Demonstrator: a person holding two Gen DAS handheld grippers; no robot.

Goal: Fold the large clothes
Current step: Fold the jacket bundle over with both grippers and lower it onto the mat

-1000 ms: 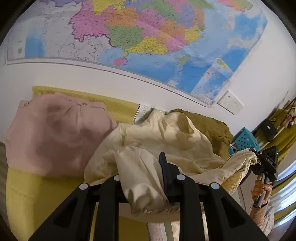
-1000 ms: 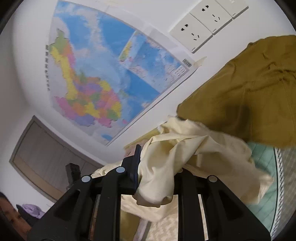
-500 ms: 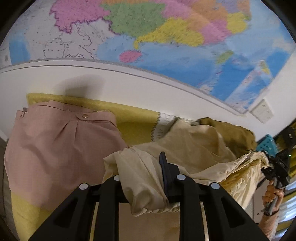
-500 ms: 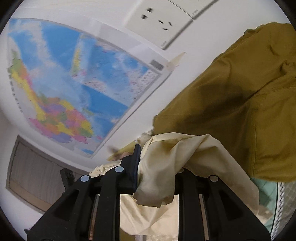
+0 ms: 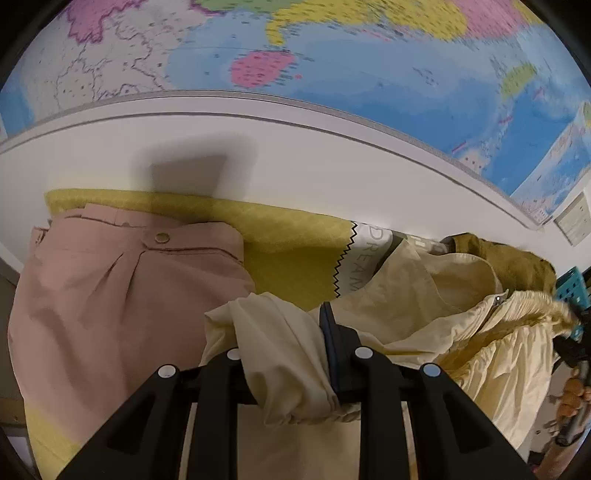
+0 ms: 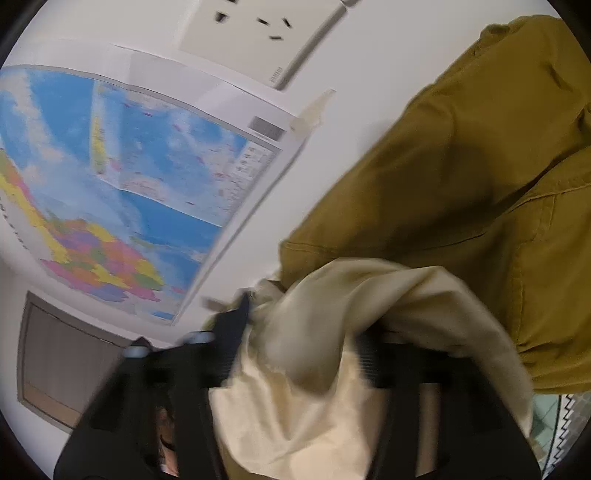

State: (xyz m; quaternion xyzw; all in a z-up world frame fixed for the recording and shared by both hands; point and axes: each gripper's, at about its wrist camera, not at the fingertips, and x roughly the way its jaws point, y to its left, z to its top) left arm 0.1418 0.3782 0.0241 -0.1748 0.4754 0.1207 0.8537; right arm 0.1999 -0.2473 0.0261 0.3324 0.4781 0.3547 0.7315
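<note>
Left wrist view: the left gripper [image 5: 284, 354] pinches a bunched corner of the cream garment [image 5: 417, 314], the cloth squeezed between its pads and hanging out below them. The rest of the garment trails off toward 3 o'clock, over the yellow-green bedcover [image 5: 295, 251]. Folded pink trousers [image 5: 110, 295] lie at 9 o'clock, well apart from the grip, and an olive garment [image 5: 517, 262] sits behind the cream one at 2 o'clock. A wall map [image 5: 332, 55] fills 12 o'clock.

Right wrist view: the right gripper [image 6: 303, 332] has just been opening; its jaws stand spread, and the cream garment [image 6: 369, 325] lies loosely between and over them, no longer squeezed. The picture is blurred, so whether one pad brushes the cloth I cannot tell. The olive garment [image 6: 461, 184] fills 1 to 3 o'clock, just behind the cream cloth; the wall map [image 6: 129, 184] and a wall socket [image 6: 255, 29] sit from 9 to 12 o'clock.

By my reading, the step in hand is laying the carried edge down to make a fold: the right side is let go, the left not yet. Next, the left jaws need to part, then both hands draw back without dragging the cloth
</note>
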